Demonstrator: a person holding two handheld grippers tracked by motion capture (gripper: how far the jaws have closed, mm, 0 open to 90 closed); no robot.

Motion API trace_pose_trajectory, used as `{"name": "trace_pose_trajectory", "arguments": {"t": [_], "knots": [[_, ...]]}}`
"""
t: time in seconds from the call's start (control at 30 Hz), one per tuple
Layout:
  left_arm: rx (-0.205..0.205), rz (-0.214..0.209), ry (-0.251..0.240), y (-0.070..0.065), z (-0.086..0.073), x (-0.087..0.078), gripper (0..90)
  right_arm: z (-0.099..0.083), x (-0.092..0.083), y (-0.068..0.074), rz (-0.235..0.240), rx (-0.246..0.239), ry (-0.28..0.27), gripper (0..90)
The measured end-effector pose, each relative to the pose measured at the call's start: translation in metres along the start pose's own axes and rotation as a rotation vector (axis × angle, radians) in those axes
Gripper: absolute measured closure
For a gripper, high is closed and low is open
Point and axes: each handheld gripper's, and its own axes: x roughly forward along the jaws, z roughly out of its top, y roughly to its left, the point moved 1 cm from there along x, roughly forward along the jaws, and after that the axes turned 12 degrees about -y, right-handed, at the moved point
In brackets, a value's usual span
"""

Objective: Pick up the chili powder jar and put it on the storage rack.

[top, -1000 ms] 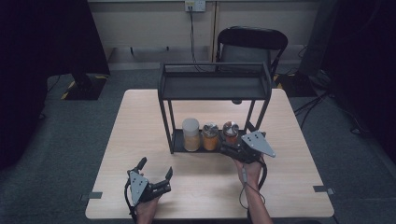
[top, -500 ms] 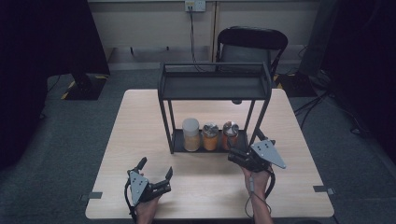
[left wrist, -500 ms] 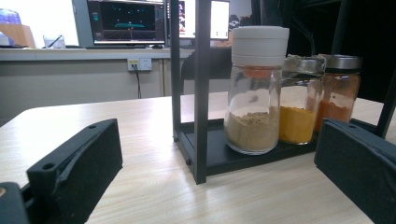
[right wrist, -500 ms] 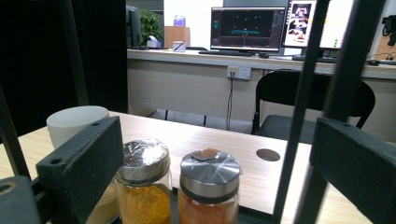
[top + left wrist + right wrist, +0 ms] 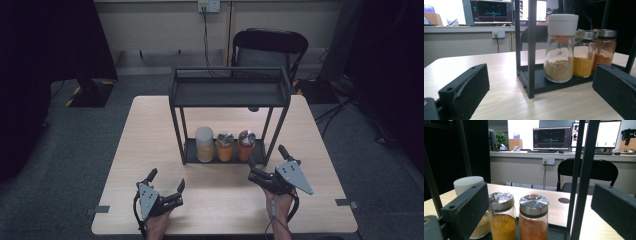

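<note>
A black two-tier rack (image 5: pixel 230 92) stands mid-table. Its lower shelf carries a white-lidded jar of tan powder (image 5: pixel 204 144), a yellow spice jar (image 5: pixel 225 145) and an orange spice jar (image 5: pixel 246 144) in a row. My left gripper (image 5: pixel 166 178) rests near the front edge, open and empty, and looks at the white-lidded jar (image 5: pixel 560 50) past a rack post (image 5: pixel 532 50). My right gripper (image 5: pixel 267 160) is open and empty, just in front of the rack's right front leg. Its view faces the yellow jar (image 5: pixel 502 220) and the orange jar (image 5: pixel 533 220).
A black chair (image 5: pixel 270 47) stands behind the wooden table (image 5: pixel 150 130). There is a small round hole (image 5: pixel 253 108) in the tabletop behind the rack. The rack's upper shelf holds nothing. A desk with monitors (image 5: pixel 551 138) lies far beyond.
My right gripper has drawn back from the rack's lower shelf toward the front edge and slightly right, empty. The left gripper has not moved.
</note>
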Motion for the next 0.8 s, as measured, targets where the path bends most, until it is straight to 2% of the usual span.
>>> {"name": "trace_pose_trajectory", "arguments": {"t": [0.2, 0.43, 0.67, 0.8], "knots": [[0.0, -0.001, -0.001, 0.0, 0.0, 0.0, 0.3, -0.005, -0.007, 0.004, -0.034, -0.027, 0.014, 0.0], [0.0, -0.001, -0.001, 0.0, 0.0, 0.0, 0.3, -0.011, -0.018, 0.003, -0.052, -0.018, 0.034, 0.0], [-0.001, 0.0, 0.0, 0.0, 0.0, 0.0, 0.3, -0.02, -0.028, 0.005, -0.042, -0.007, 0.03, 0.0], [-0.002, -0.001, 0.0, 0.0, 0.0, 0.0, 0.3, -0.023, -0.029, 0.009, -0.034, -0.029, 0.039, 0.0]]}}
